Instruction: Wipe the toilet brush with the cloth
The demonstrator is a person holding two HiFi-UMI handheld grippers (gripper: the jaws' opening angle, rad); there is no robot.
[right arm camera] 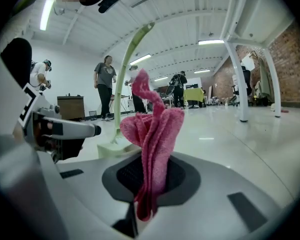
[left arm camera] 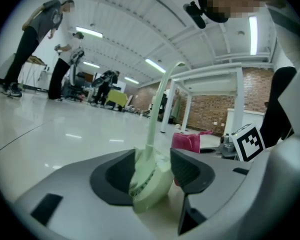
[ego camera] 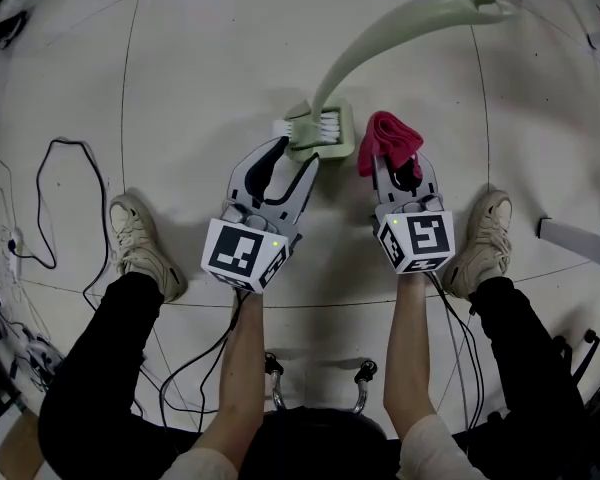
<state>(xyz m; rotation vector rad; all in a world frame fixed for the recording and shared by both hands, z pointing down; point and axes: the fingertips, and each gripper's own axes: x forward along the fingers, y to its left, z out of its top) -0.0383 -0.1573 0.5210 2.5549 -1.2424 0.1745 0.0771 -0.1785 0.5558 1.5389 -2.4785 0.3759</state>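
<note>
Left tool (ego camera: 296, 154) has its jaws apart w/ the head of the pale green toilet brush (ego camera: 325, 128) between them, low on the floor (ego camera: 180, 88), handle arcing up. Right tool (ego camera: 398, 168) is clamped on a bunched pink cloth (ego camera: 388, 138), just beside that head. Best approach, I'd judge: steady the brush first so it can't tip, then drag the cloth along it w/ even pressure, no jerks.

1. A glossy, pale tiled floor (ego camera: 180, 88) is shown throughout, with ceiling lights mirrored in it.
2. A black cable (ego camera: 38, 193) is looped on the floor at the left.
3. A pale sneaker (ego camera: 140, 240) is planted at each side.
4. Standing people (left arm camera: 37, 34), a brick wall (left arm camera: 210, 111) and white posts (right arm camera: 236, 79) are seen far behind.
</note>
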